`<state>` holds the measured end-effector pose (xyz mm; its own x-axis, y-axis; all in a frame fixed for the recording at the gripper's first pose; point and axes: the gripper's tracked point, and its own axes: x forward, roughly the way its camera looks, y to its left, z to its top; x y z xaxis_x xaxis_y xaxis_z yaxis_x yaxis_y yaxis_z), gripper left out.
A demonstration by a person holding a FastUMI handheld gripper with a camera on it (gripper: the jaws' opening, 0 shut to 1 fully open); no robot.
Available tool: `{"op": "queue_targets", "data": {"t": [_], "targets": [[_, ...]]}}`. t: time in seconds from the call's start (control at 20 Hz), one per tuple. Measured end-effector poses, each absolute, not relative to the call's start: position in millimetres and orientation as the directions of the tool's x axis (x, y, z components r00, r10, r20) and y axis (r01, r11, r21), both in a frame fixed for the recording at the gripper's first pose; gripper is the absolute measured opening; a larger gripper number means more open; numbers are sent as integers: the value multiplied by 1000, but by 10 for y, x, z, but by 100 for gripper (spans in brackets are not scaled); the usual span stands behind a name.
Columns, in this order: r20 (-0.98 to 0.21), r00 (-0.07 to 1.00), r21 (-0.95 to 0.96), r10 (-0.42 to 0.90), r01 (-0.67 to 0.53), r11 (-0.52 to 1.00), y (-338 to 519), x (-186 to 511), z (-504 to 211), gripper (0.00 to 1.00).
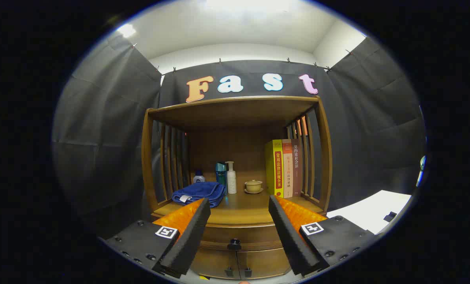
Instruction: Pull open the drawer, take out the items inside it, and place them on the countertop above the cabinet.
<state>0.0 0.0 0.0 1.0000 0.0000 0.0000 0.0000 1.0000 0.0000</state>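
A wooden cabinet stands ahead, with a closed drawer (pixel 239 236) under its countertop (pixel 239 213). The drawer's dark round knob (pixel 234 244) sits between my two fingers and a short way beyond them. My gripper (pixel 239 203) is open and holds nothing, its fingers spread to either side of the knob. On the countertop lie a folded blue towel (pixel 199 193), a small white-capped jar (pixel 198 177), a teal bottle (pixel 221 173), a white pump bottle (pixel 231 177), a lidded yellow cup on a saucer (pixel 253 186) and three upright books (pixel 284 167). What lies inside the drawer is hidden.
Below the drawer are two small doors with dark knobs (pixel 238 271). Slatted wooden sides and a top shelf (pixel 235 108) enclose the countertop. A white table surface (pixel 377 213) with a small dark object stands to the right of the cabinet.
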Motion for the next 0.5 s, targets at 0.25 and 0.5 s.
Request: {"op": "queue_targets", "data": {"t": [0.25,0.5], "targets": [[-8,1000,3,6,-6,1000,-17,-8,-12,98],[-6,1000,-2,19,-19,1000,19,-24,-50,98]]}}
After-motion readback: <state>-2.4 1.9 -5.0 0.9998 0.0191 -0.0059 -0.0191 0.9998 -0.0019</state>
